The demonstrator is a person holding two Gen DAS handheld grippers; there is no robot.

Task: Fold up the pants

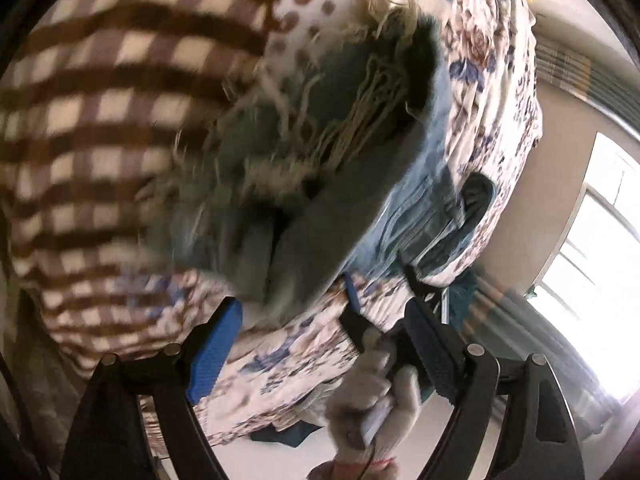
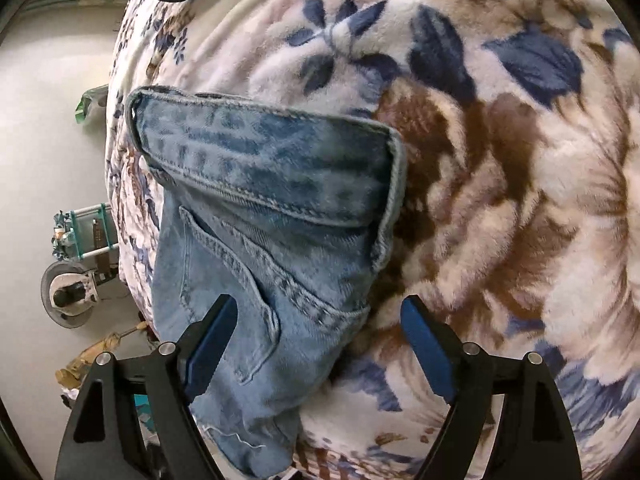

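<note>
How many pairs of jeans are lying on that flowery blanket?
1. A single pair of light blue denim jeans lies on the floral fleece blanket, waistband in the right wrist view, frayed ends in the left. More could be hidden outside both views.

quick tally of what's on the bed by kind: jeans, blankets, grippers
jeans: 1
blankets: 2, floral and checked
hand-held grippers: 2, left and right, both open
total: 5
</note>
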